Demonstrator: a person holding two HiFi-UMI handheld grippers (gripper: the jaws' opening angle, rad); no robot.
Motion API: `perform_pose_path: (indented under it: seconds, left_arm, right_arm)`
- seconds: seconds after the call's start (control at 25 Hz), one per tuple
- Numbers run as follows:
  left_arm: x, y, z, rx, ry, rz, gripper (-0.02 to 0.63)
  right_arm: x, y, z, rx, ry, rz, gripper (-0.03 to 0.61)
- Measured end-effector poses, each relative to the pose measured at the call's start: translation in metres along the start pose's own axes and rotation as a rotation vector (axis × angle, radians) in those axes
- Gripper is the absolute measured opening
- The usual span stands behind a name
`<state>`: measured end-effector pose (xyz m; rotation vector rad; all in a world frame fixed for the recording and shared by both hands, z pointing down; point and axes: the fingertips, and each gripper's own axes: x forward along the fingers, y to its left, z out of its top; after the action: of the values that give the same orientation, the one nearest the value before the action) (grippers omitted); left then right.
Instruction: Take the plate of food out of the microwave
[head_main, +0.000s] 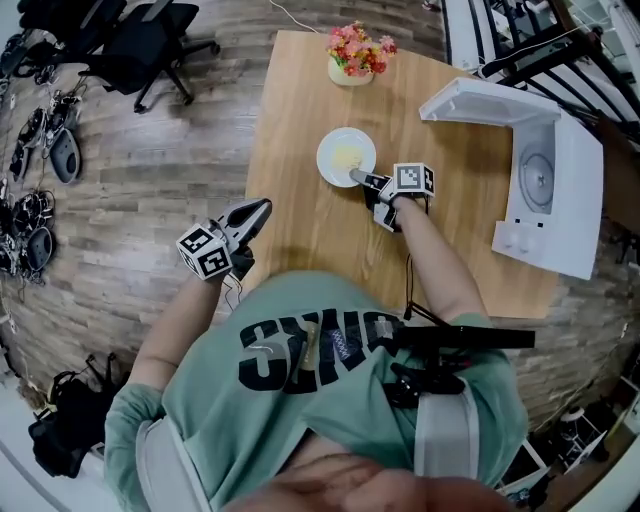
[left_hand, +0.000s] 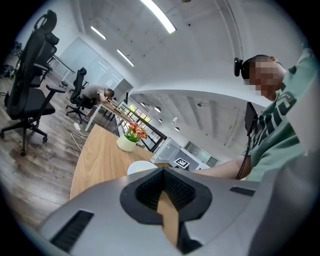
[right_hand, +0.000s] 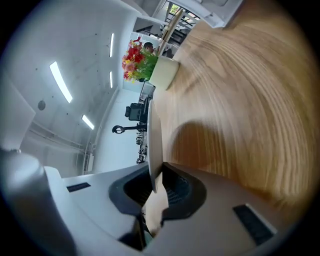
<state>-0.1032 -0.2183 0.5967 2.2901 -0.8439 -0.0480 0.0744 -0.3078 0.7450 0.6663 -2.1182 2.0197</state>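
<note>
1. Plate (head_main: 328, 150): one, white and round, out of the microwave, over the middle of the bench (head_main: 300, 240) and somewhat toward its far edge. One pale yellow heap of food (head_main: 347, 158) lies on it. Rests on the wood or hangs just above: cannot tell. Its shadow falls on the wood in the right gripper view.
2. Right tongs (head_main: 358, 177): closed down narrow on the plate's near rim. In the right gripper view the rim (right_hand: 154, 150) runs edge-on between the two dark pads (right_hand: 176, 189), and both press on it.
3. Left tongs (head_main: 262, 208): off the bench's left edge, over the wood floor (head_main: 150, 200), well apart from the plate. Tips drawn together to a point. In the left gripper view the pads (left_hand: 150, 192) nearly meet, with only a thin slit and nothing between them.
4. Flower pot (head_main: 350, 72): one, pale, with pink and red blooms, at the far edge of the bench, just beyond the plate and not touching it.
5. Microwave (head_main: 565, 215): one, white, along the bench's right edge. Door (head_main: 475, 100) swung open toward the far right corner. One round turntable (head_main: 538, 180) shows inside. Two knobs (head_main: 515, 240) on the near end.
6. Count: two tongs, one plate, one pot, one microwave.
7. Floor beyond the far left corner: black office chair (head_main: 140, 45).
</note>
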Motion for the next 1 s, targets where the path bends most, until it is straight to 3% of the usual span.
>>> perform_pose_path:
  seconds: [0.52, 1.0]
  left_arm:
    - [0.003, 0.001, -0.017, -0.02, 0.046, -0.003, 0.005]
    - [-0.006, -0.004, -0.023, -0.027, 0.051, -0.003, 0.005]
  right_arm:
    - [0.015, -0.027, 0.0, 0.031, 0.073, -0.047, 0.043]
    - [0.016, -0.042, 0.006, -0.162, 0.121, -0.332, 0.078]
